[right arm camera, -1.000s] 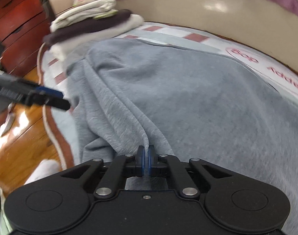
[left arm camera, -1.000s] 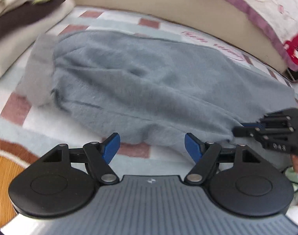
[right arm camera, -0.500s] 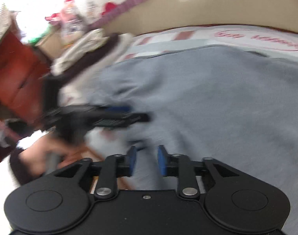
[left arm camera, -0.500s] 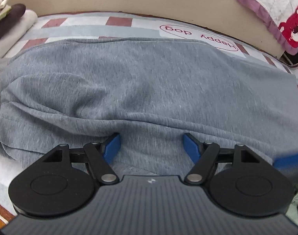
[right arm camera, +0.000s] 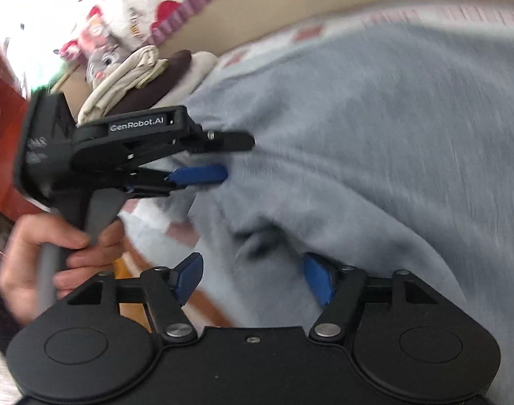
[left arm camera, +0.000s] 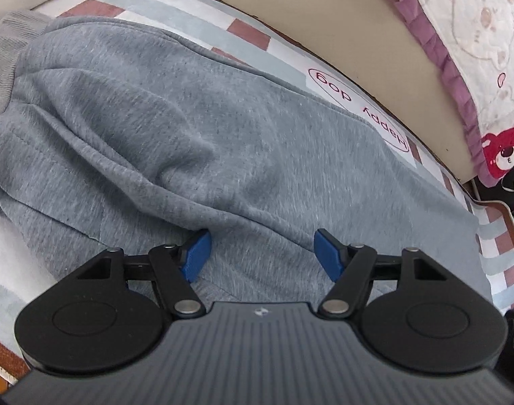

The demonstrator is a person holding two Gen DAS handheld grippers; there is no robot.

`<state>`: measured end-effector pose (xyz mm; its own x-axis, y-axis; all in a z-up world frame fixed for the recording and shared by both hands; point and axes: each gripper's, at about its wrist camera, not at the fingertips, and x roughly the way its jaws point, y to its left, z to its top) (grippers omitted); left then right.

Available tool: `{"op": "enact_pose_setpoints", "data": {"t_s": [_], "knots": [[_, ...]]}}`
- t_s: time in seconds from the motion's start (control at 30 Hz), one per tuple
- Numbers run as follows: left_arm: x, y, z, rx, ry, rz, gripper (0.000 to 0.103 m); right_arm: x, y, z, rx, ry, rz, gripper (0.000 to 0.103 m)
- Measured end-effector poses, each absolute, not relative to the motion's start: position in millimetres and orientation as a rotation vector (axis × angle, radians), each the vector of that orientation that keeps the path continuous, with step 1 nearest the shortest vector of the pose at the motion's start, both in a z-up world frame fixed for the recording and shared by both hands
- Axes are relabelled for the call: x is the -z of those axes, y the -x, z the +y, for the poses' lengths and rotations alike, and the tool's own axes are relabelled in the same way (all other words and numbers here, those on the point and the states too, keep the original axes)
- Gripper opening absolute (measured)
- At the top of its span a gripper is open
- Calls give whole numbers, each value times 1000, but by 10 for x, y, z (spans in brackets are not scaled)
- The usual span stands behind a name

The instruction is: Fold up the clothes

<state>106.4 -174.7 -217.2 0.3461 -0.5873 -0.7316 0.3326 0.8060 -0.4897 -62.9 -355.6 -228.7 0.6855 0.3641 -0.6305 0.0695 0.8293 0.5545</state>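
Grey fleece garment (left arm camera: 243,141) lies rumpled beyond both tongs, long axis crosswise, ribbed cuff (left arm camera: 2,57) far left. Left gripper (left arm camera: 259,253) gapes empty; right gripper (right arm camera: 253,278) is opening, fabric between its jaws.

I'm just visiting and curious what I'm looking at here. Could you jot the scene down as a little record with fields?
Activity: folding clothes on a patterned mat
Main item: grey sweatshirt spread across the mat
Printed words on mat: "Happy dog"
Left gripper: open, its blue pads over a fold of the sweatshirt
Right gripper: jaws opening, grey cloth lying between them, not pinched
Person: a hand holds the left gripper's handle
Nearby: stack of folded clothes; bear-print quilt
Image quality: right wrist view blurred
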Motion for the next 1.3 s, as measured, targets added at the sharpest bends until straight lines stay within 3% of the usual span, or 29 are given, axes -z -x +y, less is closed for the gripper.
{"op": "enact_pose_setpoints", "data": {"t_s": [0.13, 0.2, 0.5, 0.63, 0.67, 0.73, 0.83, 0.87, 0.9, 0.93, 1.1, 1.27, 1.3], "knots": [[2147, -1052, -1712, 582, 270, 1048, 67, 2304, 528, -3565, -206, -614, 751, 75], [2134, -1046, -1694, 570, 268, 1042, 67, 2369, 516, -3591, -355, -757, 774, 65], [2008, -852, -1371, 440, 178, 1001, 68, 2449, 663, -3740, -514, -892, 882, 50], [2018, -805, -1221, 375, 164, 1002, 68, 2418, 676, -3772, -373, -888, 896, 51], [2026, -814, -1188, 361, 172, 993, 67, 2395, 673, -3750, -342, -860, 876, 53], [2042, -832, -1121, 332, 190, 975, 67, 2392, 645, -3686, -313, -847, 824, 68], [2013, -884, -977, 275, 255, 954, 67, 2413, 407, -3609, -340, -899, 805, 68], [1947, -889, -874, 244, 266, 923, 67, 2391, 359, -3594, -349, -905, 793, 59], [1881, -895, -771, 213, 276, 891, 68, 2374, 376, -3568, -394, -905, 762, 30], [1816, -900, -668, 183, 286, 860, 68, 2366, 395, -3573, -440, -920, 731, 20], [1831, -1031, -252, 103, 242, 833, 71, 2547, 535, -3884, -532, -1176, 677, 17], [2129, -1234, -42, 97, 384, 881, 74, 2458, 464, -3726, -503, -995, 766, 17], [2182, -1263, 1, 103, 439, 881, 79, 2452, 470, -3709, -501, -980, 771, 18]]}}
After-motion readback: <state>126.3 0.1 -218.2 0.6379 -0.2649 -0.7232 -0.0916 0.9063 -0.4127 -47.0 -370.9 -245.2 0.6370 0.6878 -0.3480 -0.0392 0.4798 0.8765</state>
